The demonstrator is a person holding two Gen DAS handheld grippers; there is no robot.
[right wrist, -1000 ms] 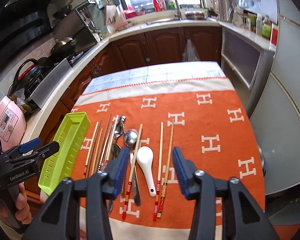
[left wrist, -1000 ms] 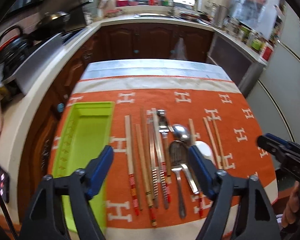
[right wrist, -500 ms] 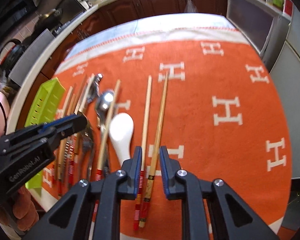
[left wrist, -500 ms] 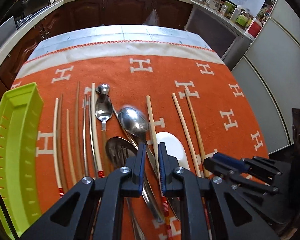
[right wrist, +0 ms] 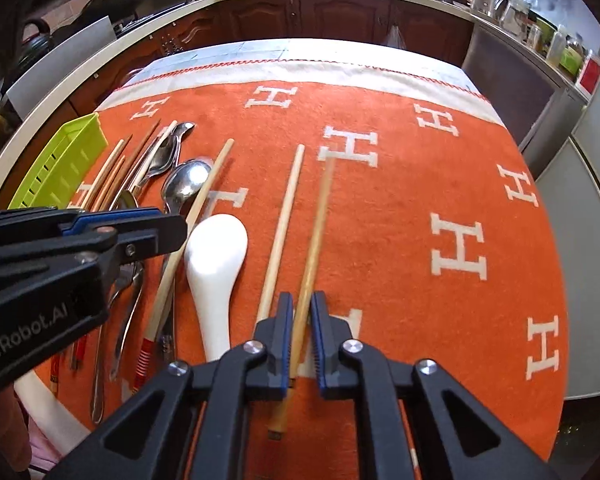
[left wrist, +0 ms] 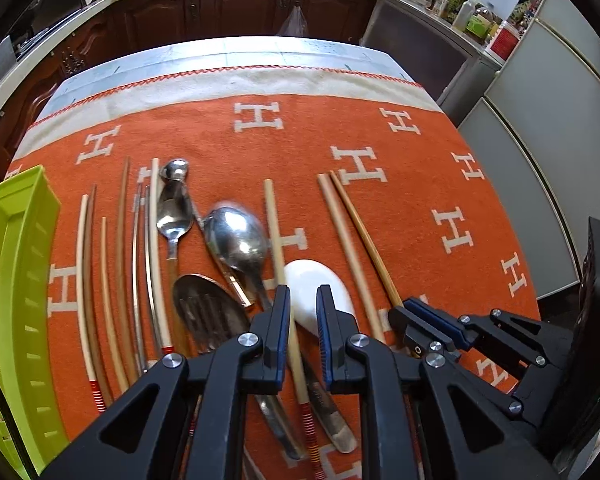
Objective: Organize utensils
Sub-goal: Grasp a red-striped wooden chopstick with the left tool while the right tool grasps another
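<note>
Orange cloth (right wrist: 400,208) covers the surface; the right gripper (right wrist: 299,332) has its fingers nearly closed around a brown chopstick (right wrist: 318,224), the left gripper (left wrist: 302,320) narrowly straddling a pale chopstick (left wrist: 274,236). Neither grip looks firm, so either stick could pivot, slip, or disturb the white spoon (left wrist: 320,292) before reaching the green tray (left wrist: 16,264).

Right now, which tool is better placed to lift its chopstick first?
Probably right: the right tool already pinches the brown chopstick; the left tool only straddles the red-striped chopstick, gaps showing.
</note>
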